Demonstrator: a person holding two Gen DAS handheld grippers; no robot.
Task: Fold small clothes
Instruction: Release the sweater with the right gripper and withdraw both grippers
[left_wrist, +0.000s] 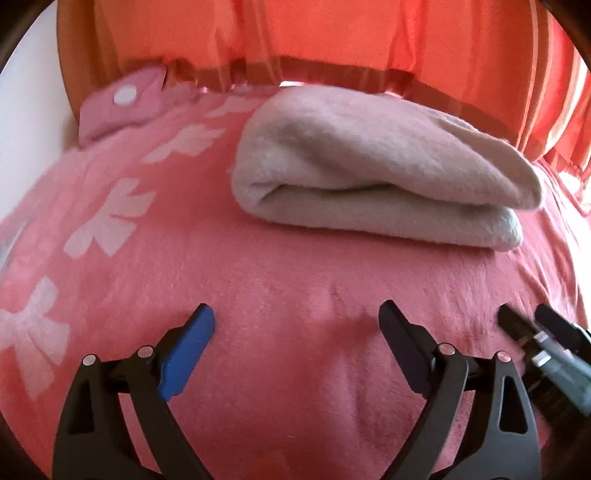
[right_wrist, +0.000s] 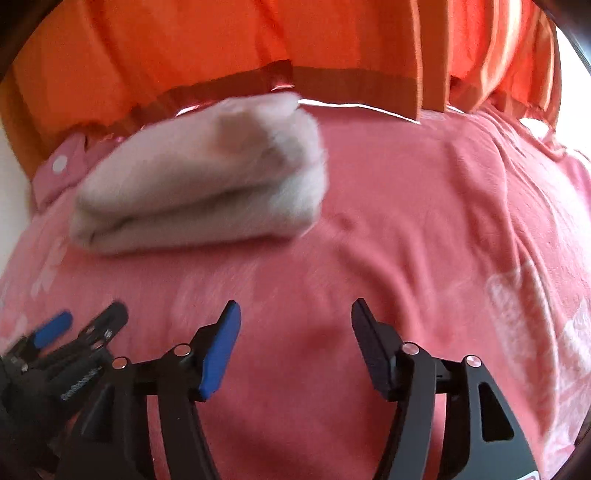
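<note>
A cream fleece garment (left_wrist: 373, 170) lies folded into a thick bundle on the pink blanket (left_wrist: 258, 295). It also shows in the right wrist view (right_wrist: 207, 184), blurred, at the far left. My left gripper (left_wrist: 295, 317) is open and empty, low over the blanket, in front of the bundle. My right gripper (right_wrist: 295, 314) is open and empty, to the right of the bundle and nearer than it. The right gripper's tips show at the lower right of the left wrist view (left_wrist: 532, 325). The left gripper shows at the lower left of the right wrist view (right_wrist: 88, 325).
The pink blanket has white bow prints (left_wrist: 110, 218) along its left side. A pink pillow with white dots (left_wrist: 122, 103) lies at the far left corner. Orange curtains (left_wrist: 332, 33) hang behind the bed. A white wall (left_wrist: 26, 92) is at the left.
</note>
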